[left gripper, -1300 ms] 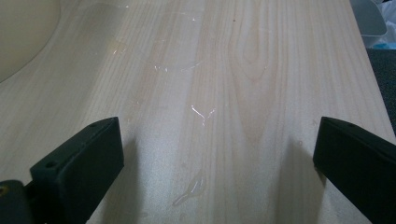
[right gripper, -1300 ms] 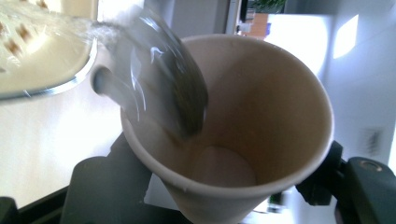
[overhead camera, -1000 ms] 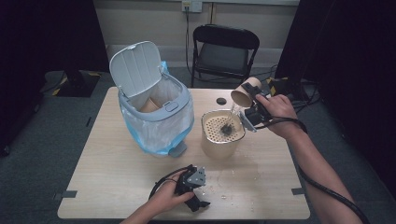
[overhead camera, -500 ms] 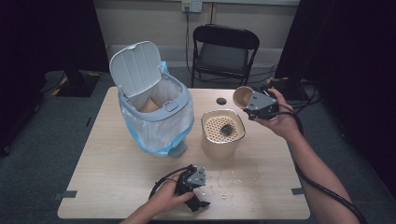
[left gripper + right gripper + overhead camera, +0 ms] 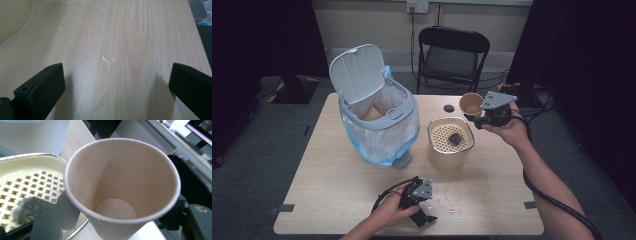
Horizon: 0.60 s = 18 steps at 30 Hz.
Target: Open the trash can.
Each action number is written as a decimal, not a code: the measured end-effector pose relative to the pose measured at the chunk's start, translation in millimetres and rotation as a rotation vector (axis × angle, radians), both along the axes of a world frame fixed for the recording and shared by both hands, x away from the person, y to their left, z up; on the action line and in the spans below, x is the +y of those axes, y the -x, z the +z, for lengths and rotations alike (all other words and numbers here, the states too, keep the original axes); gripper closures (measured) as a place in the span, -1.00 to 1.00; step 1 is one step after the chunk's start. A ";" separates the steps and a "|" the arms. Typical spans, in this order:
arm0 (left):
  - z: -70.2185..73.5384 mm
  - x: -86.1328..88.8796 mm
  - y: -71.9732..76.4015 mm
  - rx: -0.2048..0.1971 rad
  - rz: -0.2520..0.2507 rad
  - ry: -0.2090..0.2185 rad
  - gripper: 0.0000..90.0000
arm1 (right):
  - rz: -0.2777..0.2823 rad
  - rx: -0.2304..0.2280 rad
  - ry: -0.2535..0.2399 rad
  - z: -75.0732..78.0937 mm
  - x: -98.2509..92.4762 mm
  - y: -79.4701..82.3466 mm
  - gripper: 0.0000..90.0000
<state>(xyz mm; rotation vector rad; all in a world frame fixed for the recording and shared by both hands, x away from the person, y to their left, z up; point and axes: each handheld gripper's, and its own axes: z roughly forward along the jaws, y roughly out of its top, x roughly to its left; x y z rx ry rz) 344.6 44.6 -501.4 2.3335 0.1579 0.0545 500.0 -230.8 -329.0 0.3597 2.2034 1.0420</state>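
no brand, label or writing can be read on anything here; the paper cup (image 5: 471, 104) is plain tan inside and out, and the bin carries no legible mark.

the right gripper (image 5: 482, 116) is clenched on the paper cup, its jaws pressing either side of the cup wall, seen in the right gripper view below the rim (image 5: 120, 185). the cup is held above the far right part of the tabletop (image 5: 337, 200), just beside the cream container (image 5: 451, 150), its mouth tipped toward the camera on the gripper. the cup looks empty, with only its round bottom showing. its jaws have just been opening a little, yet the cup sits between them, gripped.

the cream container has a perforated strainer insert (image 5: 447, 134) with a dark wet lump (image 5: 455, 139) on it; what the lump is cannot be made out. in the right gripper view the container is cut off at the left edge.

the left gripper (image 5: 424, 215) rests near the front edge of the tabletop, jaws released and wide apart with bare wood between them (image 5: 117, 62). thin streaks of spilled liquid (image 5: 107, 60) glint on the wood there.

a white bin (image 5: 379, 120) with a blue liner and raised lid stands at the left of the tabletop; something tan lies inside, partly hidden. a small dark round thing (image 5: 448, 108) lies on the far side, too small to identify. a black folding chair (image 5: 451, 55) stands behind.
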 end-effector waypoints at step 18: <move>0.0 -0.4 -0.9 0.000 -0.008 -0.001 -1.00 | -0.072 0.212 -0.195 5.9 -5.9 -20.1 -0.33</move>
